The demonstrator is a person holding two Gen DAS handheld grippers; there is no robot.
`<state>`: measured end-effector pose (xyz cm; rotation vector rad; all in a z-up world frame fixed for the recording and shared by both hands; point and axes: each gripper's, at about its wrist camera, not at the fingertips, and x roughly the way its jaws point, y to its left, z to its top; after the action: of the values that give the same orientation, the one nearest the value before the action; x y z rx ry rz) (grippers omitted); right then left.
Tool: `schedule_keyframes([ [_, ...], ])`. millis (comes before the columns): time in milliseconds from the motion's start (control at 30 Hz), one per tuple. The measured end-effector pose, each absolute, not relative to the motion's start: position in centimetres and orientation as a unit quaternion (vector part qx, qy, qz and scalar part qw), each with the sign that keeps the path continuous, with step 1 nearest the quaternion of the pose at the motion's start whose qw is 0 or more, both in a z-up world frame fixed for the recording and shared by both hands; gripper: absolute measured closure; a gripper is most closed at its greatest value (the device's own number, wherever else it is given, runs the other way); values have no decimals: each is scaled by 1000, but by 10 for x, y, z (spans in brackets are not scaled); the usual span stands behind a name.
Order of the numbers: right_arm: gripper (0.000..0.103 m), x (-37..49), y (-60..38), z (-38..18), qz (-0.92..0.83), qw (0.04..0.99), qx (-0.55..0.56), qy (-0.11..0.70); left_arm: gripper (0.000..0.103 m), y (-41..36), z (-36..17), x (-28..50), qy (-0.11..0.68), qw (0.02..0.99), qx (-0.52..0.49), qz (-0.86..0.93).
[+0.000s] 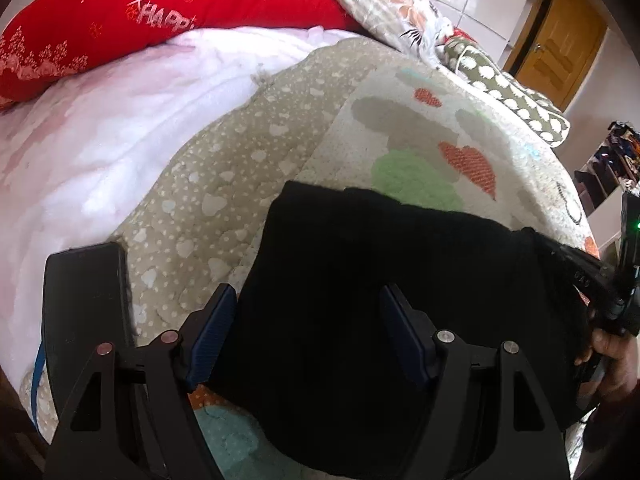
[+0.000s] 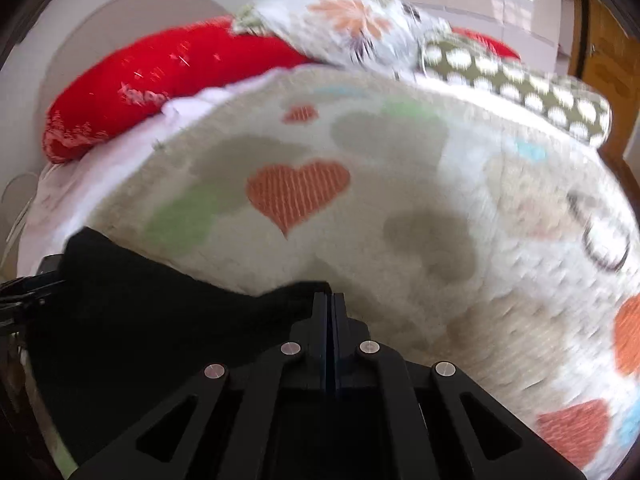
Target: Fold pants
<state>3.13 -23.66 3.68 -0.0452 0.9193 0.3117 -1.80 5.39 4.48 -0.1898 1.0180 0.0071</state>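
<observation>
Up close from the left wrist, the left gripper (image 1: 308, 336) hangs with its jaws spread wide over the black pants (image 1: 380, 280), gripping nothing; whether the pads touch the cloth I cannot tell. The pants lie bunched on the heart-print blanket (image 1: 420, 140). Only this view shows a dark flat object (image 1: 86, 292) lying to the left on the spotted quilt (image 1: 224, 168), a wooden door (image 1: 560, 40) at the far right, and the right gripper (image 1: 592, 276) coming in from the right edge with the person's hand (image 1: 612, 356) behind it. The red pillow (image 1: 160, 12) carries pale lettering that reads "HAPP", the rest unclear.

From the right wrist, blurred, the right gripper's (image 2: 329, 300) jaws are pressed together, pinching an edge of the pants (image 2: 140, 320), which stretch away to the left. A big orange heart (image 2: 296, 192) on the blanket (image 2: 440, 220) sits ahead, with the red pillow (image 2: 168, 76) and a floral pillow (image 2: 352, 24) beyond.
</observation>
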Motion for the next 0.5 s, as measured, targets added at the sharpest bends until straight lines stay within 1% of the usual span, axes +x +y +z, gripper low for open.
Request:
schedule_keyframes([
  [67,94,21,-245,43,153,888,2,433,29,55,52,-24,475,876,-87,3],
  [100,89,15,-250,49,158,889,12,429,29,56,56,-27,470,879,-83,4],
  [133,76,5,-256,58,165,891,21,423,29,57,61,-31,465,882,-82,5],
  [167,65,-5,-261,67,167,894,23,416,29,58,64,-33,461,884,-84,3],
  [200,63,-17,-266,77,170,898,23,406,29,59,68,-36,455,886,-87,0],
  [300,63,-59,-263,93,219,893,9,392,29,63,74,-44,444,891,-93,4],
  [400,63,-107,-235,89,280,878,-38,386,29,69,74,-47,447,888,-110,11],
  [500,63,-134,-209,78,324,859,-53,392,29,76,70,-48,456,881,-128,20],
])
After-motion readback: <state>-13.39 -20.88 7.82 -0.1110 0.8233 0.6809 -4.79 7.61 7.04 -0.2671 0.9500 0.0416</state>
